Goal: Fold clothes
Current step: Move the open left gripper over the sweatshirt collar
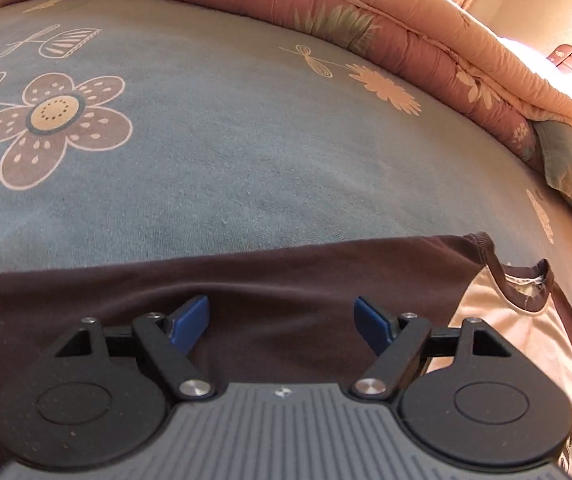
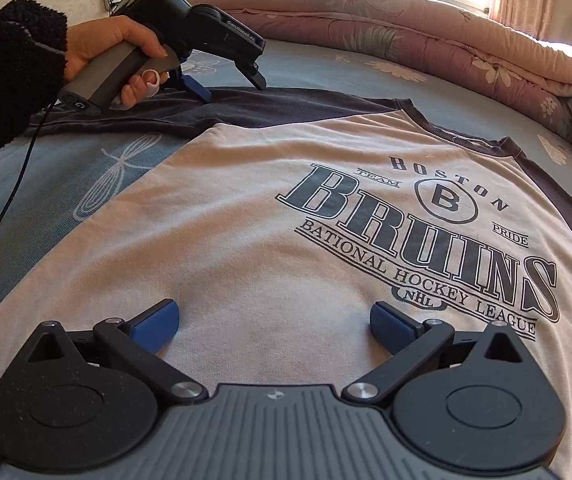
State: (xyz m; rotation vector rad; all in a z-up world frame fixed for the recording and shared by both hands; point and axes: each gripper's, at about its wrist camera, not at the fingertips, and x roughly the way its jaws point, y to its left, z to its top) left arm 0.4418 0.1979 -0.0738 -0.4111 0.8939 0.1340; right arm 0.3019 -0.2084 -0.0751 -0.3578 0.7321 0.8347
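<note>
T-shirt [image 2: 269,216] (cream body, dark sleeves) lies flat on the blue flowered bedsheet [image 1: 213,140]. Left gripper [image 1: 281,322] hangs spread above its dark sleeve [image 1: 125,280], grasping nothing; right gripper [image 2: 273,322] gapes empty over the chest.

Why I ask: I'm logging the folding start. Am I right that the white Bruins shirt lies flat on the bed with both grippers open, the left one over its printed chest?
Not quite. The left gripper is over the dark sleeve, not the printed chest, as both wrist views show. The shirt does lie flat on the bed, and the right gripper is open too.
</note>
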